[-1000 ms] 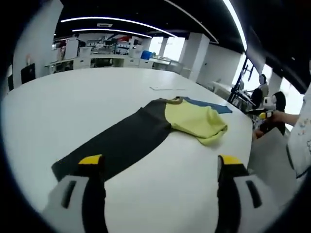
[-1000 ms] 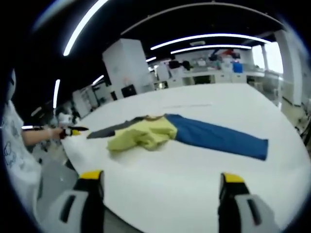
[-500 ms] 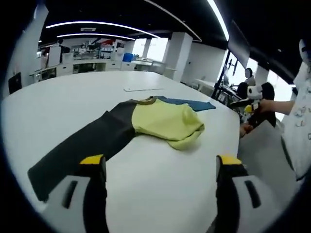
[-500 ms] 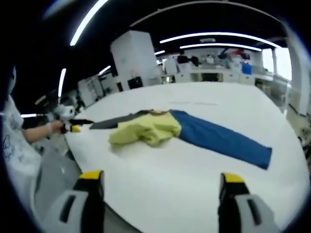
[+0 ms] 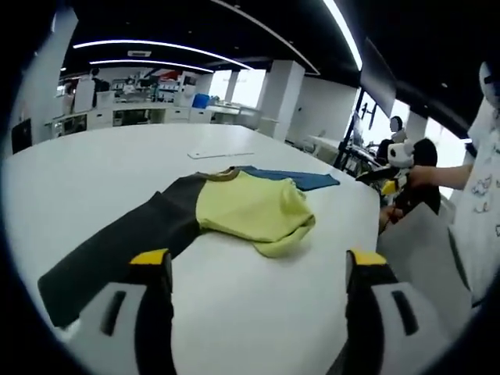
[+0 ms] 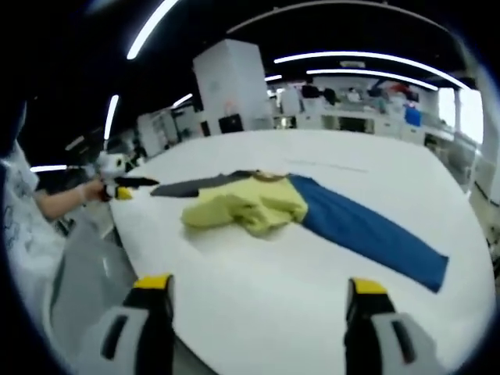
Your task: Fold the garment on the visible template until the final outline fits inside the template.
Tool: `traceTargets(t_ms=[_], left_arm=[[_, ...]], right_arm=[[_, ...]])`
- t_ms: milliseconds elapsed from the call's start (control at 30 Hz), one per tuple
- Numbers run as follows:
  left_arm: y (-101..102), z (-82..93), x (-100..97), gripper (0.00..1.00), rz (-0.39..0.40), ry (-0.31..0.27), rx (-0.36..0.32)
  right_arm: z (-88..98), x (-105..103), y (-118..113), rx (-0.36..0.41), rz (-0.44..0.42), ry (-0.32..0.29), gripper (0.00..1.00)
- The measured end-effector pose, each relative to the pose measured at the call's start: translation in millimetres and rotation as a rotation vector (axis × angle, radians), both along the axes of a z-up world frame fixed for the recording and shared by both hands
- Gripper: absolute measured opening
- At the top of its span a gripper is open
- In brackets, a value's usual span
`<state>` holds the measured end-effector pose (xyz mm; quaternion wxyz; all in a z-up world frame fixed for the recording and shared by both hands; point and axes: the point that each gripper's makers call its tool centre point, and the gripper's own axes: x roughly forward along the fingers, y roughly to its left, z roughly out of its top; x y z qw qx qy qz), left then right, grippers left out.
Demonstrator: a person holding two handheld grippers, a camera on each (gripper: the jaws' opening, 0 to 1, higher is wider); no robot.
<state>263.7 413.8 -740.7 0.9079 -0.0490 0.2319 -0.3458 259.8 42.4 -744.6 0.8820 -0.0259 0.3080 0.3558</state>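
So over the last second both cameras have swung in a bit, but the garment (image 5: pixel 234 211) itself hasn't budged. It lies near the surface (image 5: pixel 94 164) edge closest to the person, yellow body bunched, dark sleeve one way, blue sleeve (image 6: pixel 367 230) the other. Folding hasn't begun, I'd say. Left gripper (image 5: pixel 258 269) and right gripper (image 6: pixel 254 293) both hover with fingers spread, holding nothing. A flat pale sheet (image 5: pixel 219 153) lies further in, nothing blocks the way.

I saw the garment (image 5: pixel 234 215) lying flat on the white table (image 5: pixel 94 156), its yellow body bunched in the middle. 1 dark sleeve (image 5: pixel 117 250) stretched toward 7 o'clock in the left gripper view; 1 blue sleeve (image 6: pixel 367 234) ran toward 4 o'clock in the right gripper view.
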Motion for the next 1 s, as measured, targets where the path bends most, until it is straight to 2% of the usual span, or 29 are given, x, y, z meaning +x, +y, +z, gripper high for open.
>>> traceTargets(t_ms=[100,200,333,433,533,600,633,700,833,900,1000], left_arm=[[-1.0,4.3,-0.2,0.88,0.002,-0.014,-0.013],[-4.4,5.9,-2.5,0.87,0.001,-0.02,-0.022],[-8.7,-1.5,-8.5,0.87,-0.001,-0.004,-0.026],[-11.0,-9.5,-14.4,0.86,-0.002,0.01,-0.011],[-13.9,-11.9,-18.1,0.86,0.001,0.02,-0.023],[-18.0,-11.7,-20.9,0.85,0.005,0.023,-0.032],[-19.5,-11.5,-22.0,0.85,0.006,0.021,-0.035],[-21.9,-11.1,-23.1,0.85,0.007,0.02,-0.039],[-24.3,-10.4,-25.6,0.84,0.013,0.019,-0.035],[-25.4,-9.0,-26.7,0.84,0.023,0.019,-0.047],[-27.5,-9.3,-28.7,0.84,0.026,0.022,-0.053]], right_arm=[[2.7,7.1,4.5,0.024,0.002,-0.007,0.9],[0.1,14.4,13.4,-0.012,0.043,-0.021,0.89],[1.0,20.1,31.1,0.005,0.084,-0.02,0.89],[-6.8,29.5,40.7,-0.072,0.146,-0.05,0.84],[-10.2,35.8,57.2,-0.067,0.167,-0.056,0.79],[-15.0,41.8,69.8,-0.105,0.208,-0.074,0.71],[-17.9,45.3,77.3,-0.144,0.239,-0.094,0.69],[-20.5,48.1,90.3,-0.163,0.268,-0.103,0.68],[-21.1,62.4,114.0,-0.273,0.358,-0.206,0.56],[-10.9,59.5,139.5,-0.279,0.437,-0.27,0.52],[-3.1,54.2,168.3,-0.36,0.577,-0.387,0.45]])
